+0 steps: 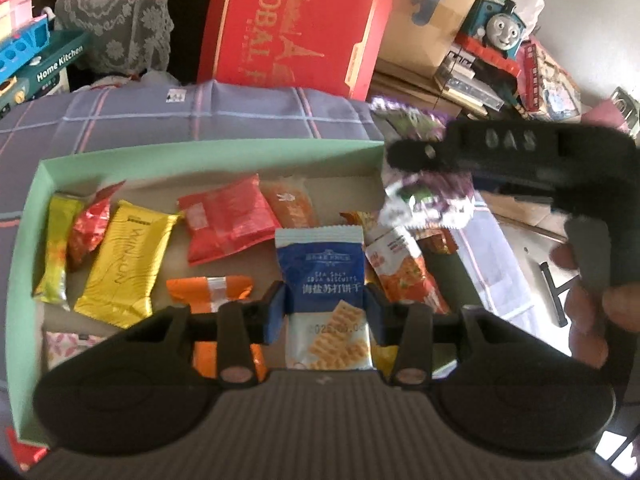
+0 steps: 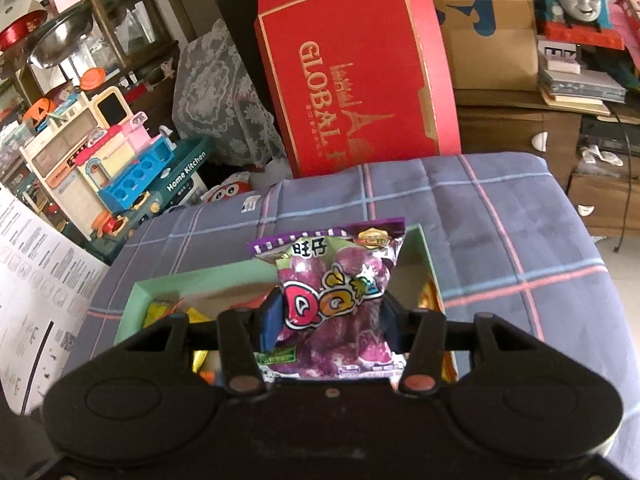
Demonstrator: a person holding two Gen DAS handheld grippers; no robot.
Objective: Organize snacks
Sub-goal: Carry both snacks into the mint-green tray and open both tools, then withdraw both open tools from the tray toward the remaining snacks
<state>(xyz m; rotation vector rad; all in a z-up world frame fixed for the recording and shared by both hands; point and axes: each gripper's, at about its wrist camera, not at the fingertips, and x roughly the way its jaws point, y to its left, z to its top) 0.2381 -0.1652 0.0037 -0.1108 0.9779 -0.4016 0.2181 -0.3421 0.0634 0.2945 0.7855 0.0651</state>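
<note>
Between your left gripper's (image 1: 325,312) pads sits a clamped blue soda-biscuit packet (image 1: 326,276); your right gripper (image 2: 329,320) pinches a purple gummy bag (image 2: 332,300).

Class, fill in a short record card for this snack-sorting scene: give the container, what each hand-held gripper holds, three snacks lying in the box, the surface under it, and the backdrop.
container: pale green box, open-topped
left hand-held gripper: shut on blue and white cracker packet
right hand-held gripper: shut on purple gummy bag, over the box's right end
in box: yellow packet, red packet, orange wrapped sweet
surface: purple-grey checked cloth
backdrop: red gift box behind the cloth, upright, leaning slightly
</note>
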